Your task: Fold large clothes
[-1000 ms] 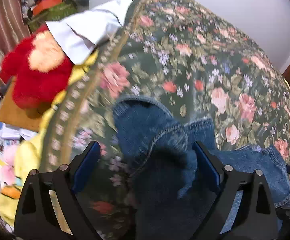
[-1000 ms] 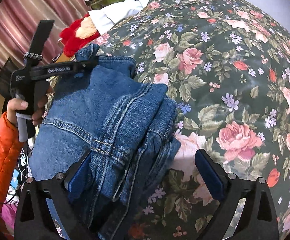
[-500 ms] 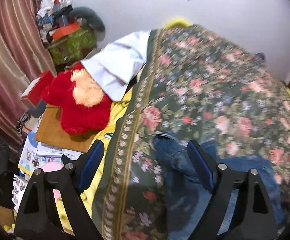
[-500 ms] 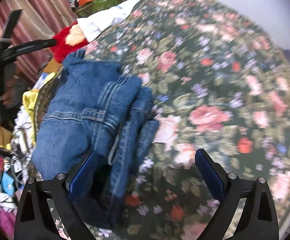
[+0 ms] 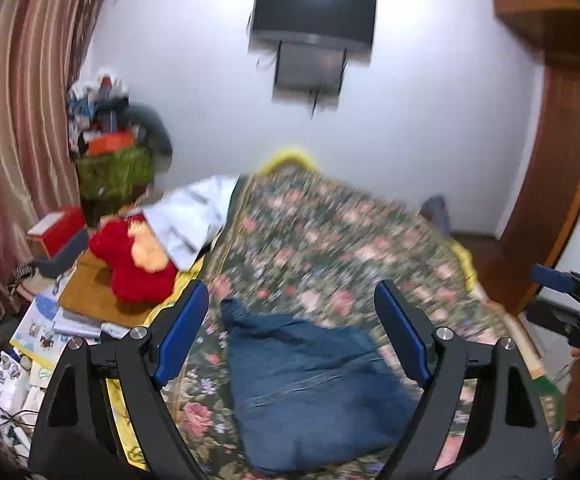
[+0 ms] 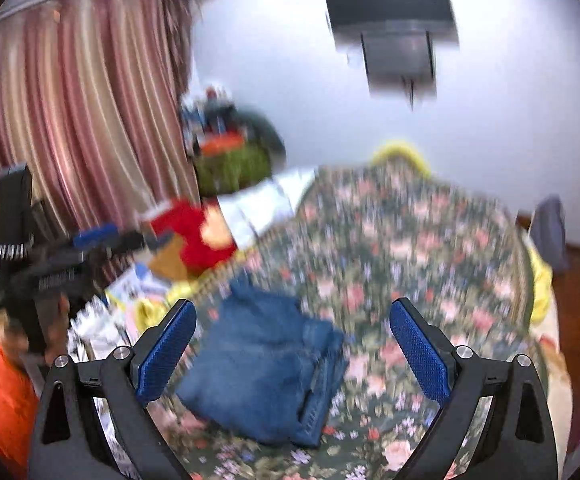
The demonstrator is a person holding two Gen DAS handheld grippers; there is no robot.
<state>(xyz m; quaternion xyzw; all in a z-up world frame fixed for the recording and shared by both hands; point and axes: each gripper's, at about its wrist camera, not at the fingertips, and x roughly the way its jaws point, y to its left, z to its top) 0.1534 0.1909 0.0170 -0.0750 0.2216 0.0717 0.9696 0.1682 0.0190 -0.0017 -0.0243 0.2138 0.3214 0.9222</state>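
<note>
A pair of blue jeans (image 5: 310, 384) lies folded into a compact stack on the floral bedspread (image 5: 342, 240); it also shows in the right wrist view (image 6: 261, 364). My left gripper (image 5: 294, 340) is open and empty, held well above and behind the jeans. My right gripper (image 6: 292, 348) is open and empty too, also raised off the bed. The left gripper appears at the left edge of the right wrist view (image 6: 89, 240), and the right gripper at the right edge of the left wrist view (image 5: 562, 284). Both views are blurred.
A red plush toy (image 5: 137, 264) and a white pillow (image 5: 193, 216) lie at the bed's left side. Papers and clutter (image 5: 49, 328) cover the floor left of the bed. A striped curtain (image 6: 69, 120), a wall screen (image 5: 314, 16) and a wooden door frame (image 5: 562, 160) surround the bed.
Both grippers have let go of the jeans and pulled up and back from the bed. The views now tilt up to take in the wall and screen.
</note>
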